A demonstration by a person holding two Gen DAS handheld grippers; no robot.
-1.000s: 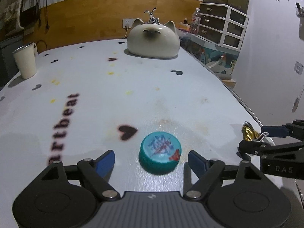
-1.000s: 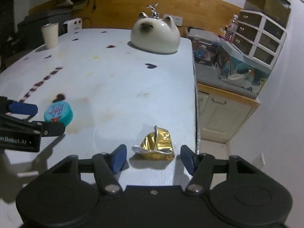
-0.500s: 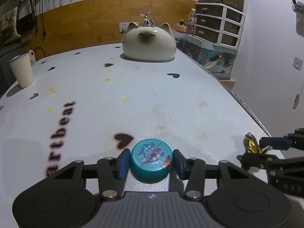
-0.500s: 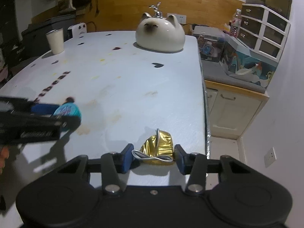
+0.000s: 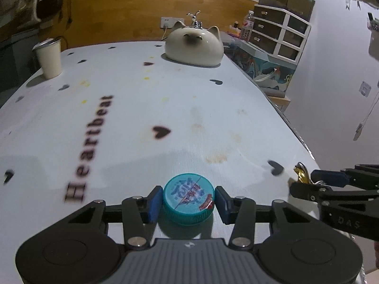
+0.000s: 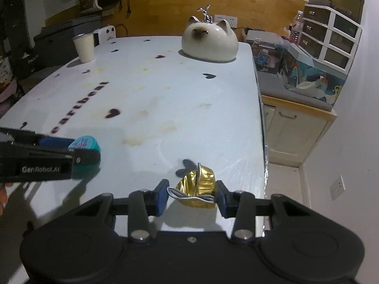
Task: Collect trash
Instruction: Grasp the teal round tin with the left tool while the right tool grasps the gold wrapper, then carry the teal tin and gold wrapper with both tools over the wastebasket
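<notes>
We see left gripper [image 5: 188, 203] clamped on teal bottle cap [image 5: 188, 199], blue pads touching both sides, cap at near end of white counter [image 5: 132, 108], far from cat-shaped bowl [image 5: 193, 45]; right gripper [image 6: 192, 196] with jaws closing on crushed gold capsule [image 6: 196, 187], pads touching its sides, near counter's right edge, right of cap; paper cup [image 5: 48, 58] left of bowl.
</notes>
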